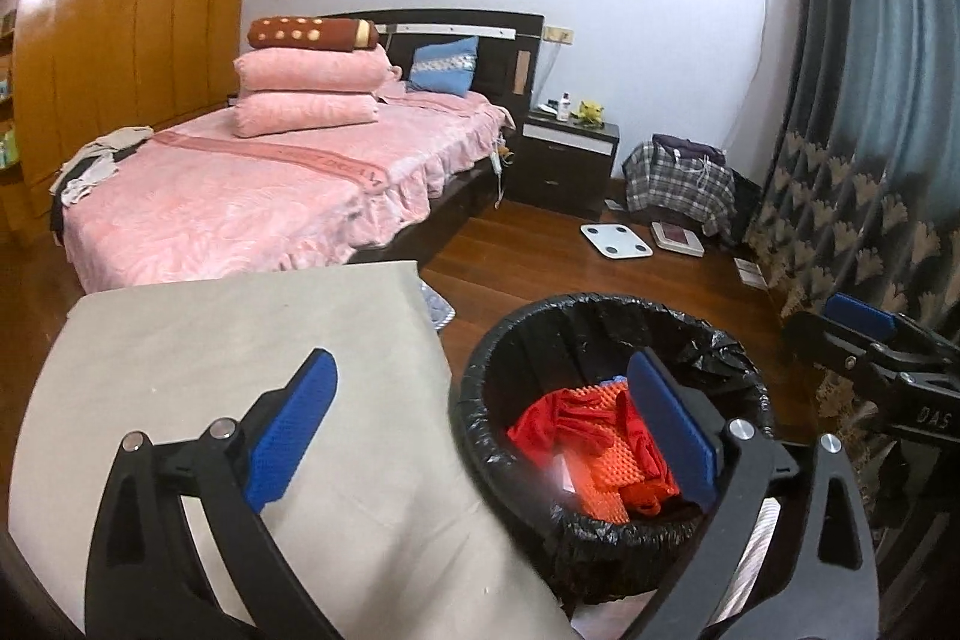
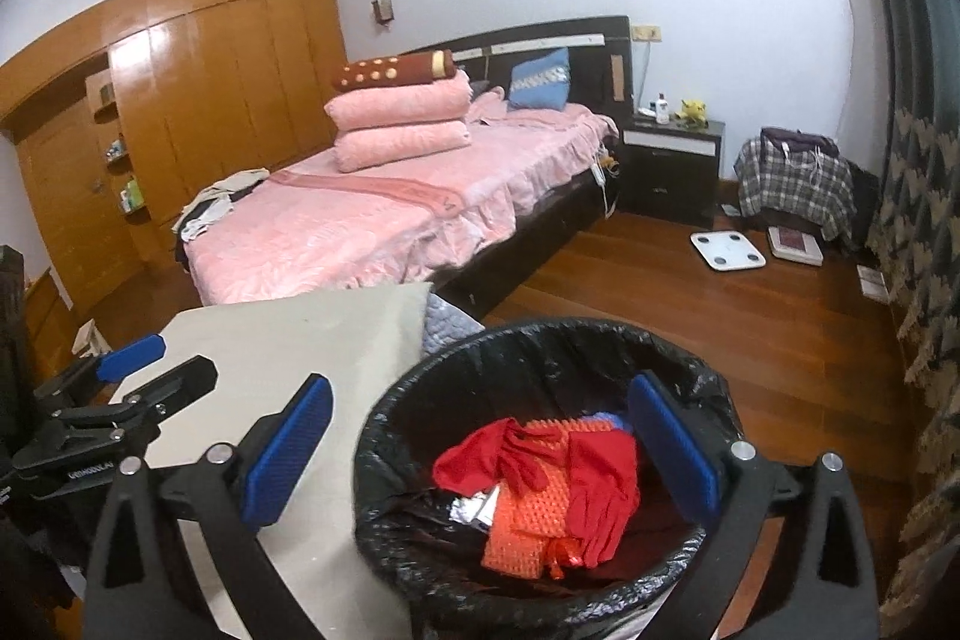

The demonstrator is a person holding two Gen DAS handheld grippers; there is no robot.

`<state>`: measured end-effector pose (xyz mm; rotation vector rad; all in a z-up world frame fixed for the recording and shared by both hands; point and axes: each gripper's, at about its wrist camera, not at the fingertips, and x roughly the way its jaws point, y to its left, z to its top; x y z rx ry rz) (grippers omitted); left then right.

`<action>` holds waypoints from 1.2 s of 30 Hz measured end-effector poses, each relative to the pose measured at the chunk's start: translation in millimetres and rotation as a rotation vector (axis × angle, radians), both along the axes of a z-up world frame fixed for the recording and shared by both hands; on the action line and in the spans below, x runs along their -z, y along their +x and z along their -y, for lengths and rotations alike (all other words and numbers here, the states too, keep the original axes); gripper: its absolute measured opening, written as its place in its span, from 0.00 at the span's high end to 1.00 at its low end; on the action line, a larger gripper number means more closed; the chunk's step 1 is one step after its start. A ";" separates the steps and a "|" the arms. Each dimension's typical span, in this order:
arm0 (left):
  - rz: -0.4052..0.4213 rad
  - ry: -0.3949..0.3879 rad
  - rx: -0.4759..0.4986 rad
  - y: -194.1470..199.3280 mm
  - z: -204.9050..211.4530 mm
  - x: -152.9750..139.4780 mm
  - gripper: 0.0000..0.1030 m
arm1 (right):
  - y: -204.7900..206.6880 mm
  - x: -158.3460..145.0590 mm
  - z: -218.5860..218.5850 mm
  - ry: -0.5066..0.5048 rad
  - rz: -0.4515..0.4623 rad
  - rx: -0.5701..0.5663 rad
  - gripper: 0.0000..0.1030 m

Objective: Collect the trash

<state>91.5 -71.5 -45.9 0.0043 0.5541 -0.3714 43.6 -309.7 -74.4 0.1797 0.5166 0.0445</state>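
Red trash (image 2: pixel 540 484) in bin (image 2: pixel 420 400), below empty jaws

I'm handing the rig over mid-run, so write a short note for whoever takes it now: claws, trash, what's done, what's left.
Left claw: open, nothing between its blue pads, hovering across the bin's near-left rim.
Right claw: open, empty, over the bin.
The round bin with a black plastic liner stands on the wooden floor beside the beige cloth-covered table.
Done: a red rubber glove, orange foam netting and a crumpled silver wrapper lie inside the bin.
Left: the table's visible part shows no more trash. Small cards or papers lie on the floor by the patterned curtain; whether they are trash I cannot tell.
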 end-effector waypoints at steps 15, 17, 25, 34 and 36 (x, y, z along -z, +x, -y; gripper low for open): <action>0.085 -0.012 -0.039 -52.5 -22.6 -38.3 0.08 | -36.6 -32.5 -30.1 -0.048 0.092 -0.051 0.06; 0.093 -0.005 -0.044 -56.9 -23.7 -41.0 0.08 | -40.0 -35.8 -33.9 -0.053 0.102 -0.059 0.06; 0.107 0.003 -0.061 -67.8 -25.4 -45.2 0.07 | -51.5 -44.0 -42.9 -0.059 0.130 -0.070 0.06; 0.126 0.009 -0.060 -76.5 -23.2 -50.1 0.07 | -56.5 -43.5 -44.4 -0.060 0.134 -0.064 0.06; 0.127 0.009 -0.058 -76.9 -23.1 -50.9 0.07 | -57.3 -43.6 -43.9 -0.058 0.132 -0.061 0.06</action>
